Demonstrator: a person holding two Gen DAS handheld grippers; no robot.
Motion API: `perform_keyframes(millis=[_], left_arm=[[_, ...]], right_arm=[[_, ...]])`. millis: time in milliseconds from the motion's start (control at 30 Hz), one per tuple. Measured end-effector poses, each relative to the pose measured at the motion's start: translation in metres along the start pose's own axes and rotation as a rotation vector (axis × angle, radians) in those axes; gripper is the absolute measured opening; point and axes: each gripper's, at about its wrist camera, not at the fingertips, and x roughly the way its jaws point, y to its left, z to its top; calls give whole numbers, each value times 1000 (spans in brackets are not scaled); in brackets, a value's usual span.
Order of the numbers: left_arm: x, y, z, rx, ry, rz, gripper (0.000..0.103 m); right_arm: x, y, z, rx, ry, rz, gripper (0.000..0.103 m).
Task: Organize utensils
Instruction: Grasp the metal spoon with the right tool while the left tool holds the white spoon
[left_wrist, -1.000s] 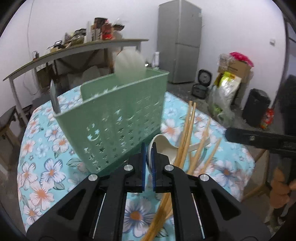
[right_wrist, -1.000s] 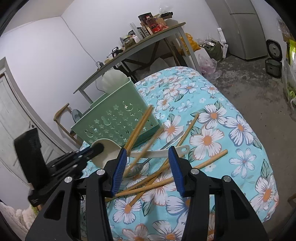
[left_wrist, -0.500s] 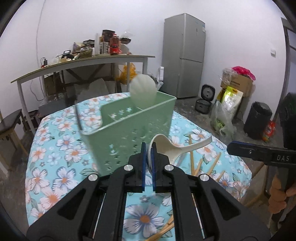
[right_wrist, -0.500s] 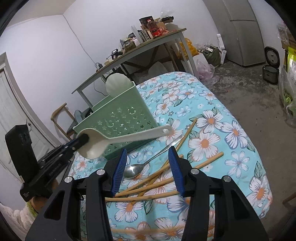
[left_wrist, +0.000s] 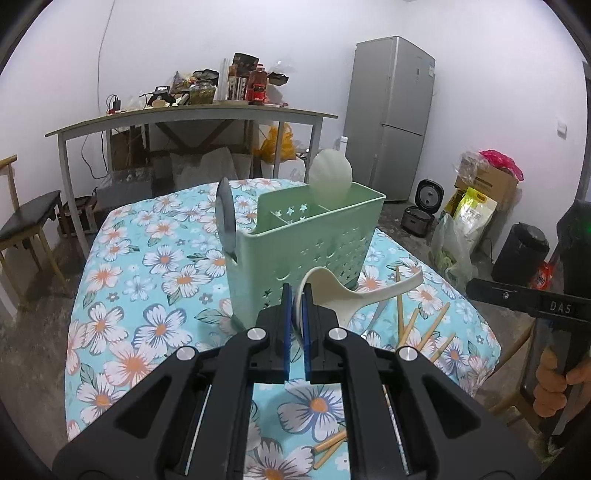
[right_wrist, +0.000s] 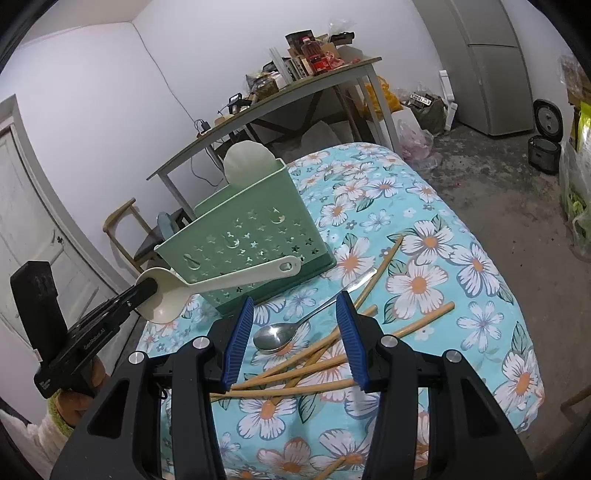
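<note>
My left gripper is shut on the bowl of a cream rice paddle and holds it in the air in front of the green utensil caddy. The paddle and caddy also show in the right wrist view, with the left gripper at the paddle's bowl. A pale round utensil and a knife stand in the caddy. My right gripper is open above a metal spoon and several wooden chopsticks on the flowered tablecloth.
The table drops off to the floor on the right. Behind it are a cluttered long bench, a fridge, a chair and bags with a black bin.
My left gripper has lifted the rice paddle off the table and pulled back, so the caddy looks farther away. The right gripper has stayed open over the spoon and chopsticks.
</note>
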Motion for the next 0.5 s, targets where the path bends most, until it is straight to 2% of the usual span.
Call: perform_keyframes(millis=[500], left_arm=[[-6, -4, 1, -5, -7, -4, 4]], right_arm=[[-10, 0, -3, 9, -15, -3, 46]])
